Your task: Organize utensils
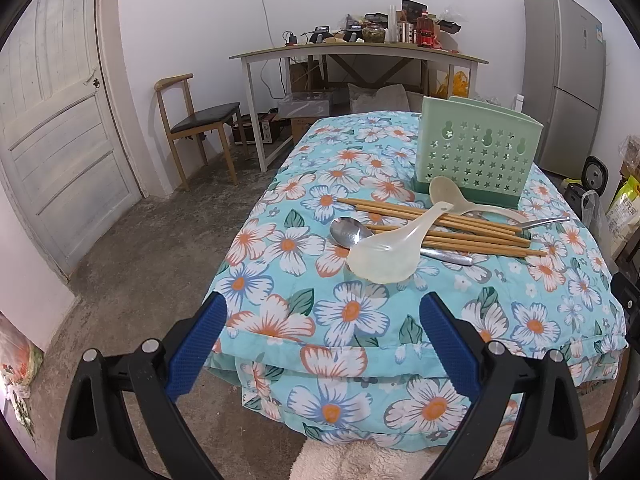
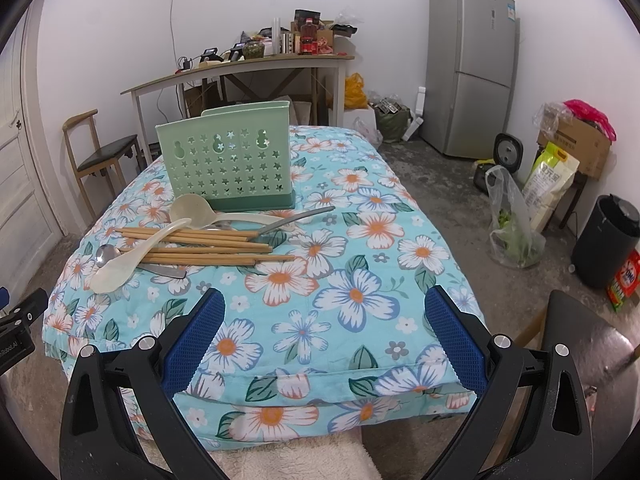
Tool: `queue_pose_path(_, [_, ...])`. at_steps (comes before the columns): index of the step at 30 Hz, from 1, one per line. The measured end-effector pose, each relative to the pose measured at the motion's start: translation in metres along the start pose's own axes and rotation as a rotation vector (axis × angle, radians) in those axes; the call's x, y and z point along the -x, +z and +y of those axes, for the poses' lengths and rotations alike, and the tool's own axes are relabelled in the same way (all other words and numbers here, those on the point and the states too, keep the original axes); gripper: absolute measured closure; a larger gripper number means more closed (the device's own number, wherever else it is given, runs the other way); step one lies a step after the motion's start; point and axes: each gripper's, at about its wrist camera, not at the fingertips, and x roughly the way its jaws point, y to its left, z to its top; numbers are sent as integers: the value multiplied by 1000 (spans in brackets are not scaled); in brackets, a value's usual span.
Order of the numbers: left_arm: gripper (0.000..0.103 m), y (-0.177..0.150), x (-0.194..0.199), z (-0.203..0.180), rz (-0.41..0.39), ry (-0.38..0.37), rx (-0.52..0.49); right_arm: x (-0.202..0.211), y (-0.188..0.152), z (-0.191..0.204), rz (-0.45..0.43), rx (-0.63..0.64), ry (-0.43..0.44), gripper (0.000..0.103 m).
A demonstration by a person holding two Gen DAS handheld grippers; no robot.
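Observation:
A green perforated utensil holder [image 1: 476, 152] [image 2: 228, 160] stands upright on the floral-covered table [image 1: 360, 312] [image 2: 360, 292]. In front of it lies a pile: several wooden chopsticks [image 1: 440, 224] [image 2: 208, 246], a translucent white rice spoon [image 1: 388, 252] [image 2: 120, 268], a cream ladle [image 1: 452, 196] [image 2: 192, 208], and a metal spoon [image 1: 350, 232] [image 2: 106, 255]. My left gripper [image 1: 322, 320] hangs open at the table's near edge, below the pile. My right gripper [image 2: 324, 320] is open too, over the near edge and to the right of the pile. Neither holds anything.
Behind the table are a cluttered desk [image 1: 360, 50] [image 2: 240, 68], a wooden chair [image 1: 192, 120] [image 2: 100, 152], a door [image 1: 52, 120] and a grey fridge [image 1: 568, 80] [image 2: 468, 68]. Bags [image 2: 516, 216], a box [image 2: 576, 144] and a black bin [image 2: 604, 240] crowd the floor at right.

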Motion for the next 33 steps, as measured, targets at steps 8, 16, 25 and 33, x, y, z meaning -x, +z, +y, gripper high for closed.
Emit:
queue_pose_path(8, [8,0,-1,1,2,1,-1,-1,0,0,0,-1,0,7])
queue_pose_path(16, [8,-1,3,0,3,2,-3,1,0,-1,1,-1,2,7])
queue_pose_path(25, [8,-3,2,2,7,1,-3,-1,1,0,2,1,-3,7])
queue_pose_path(33, [8,-6,-13,0,32,1,-15,-10,-3,1,13,0,-11,7])
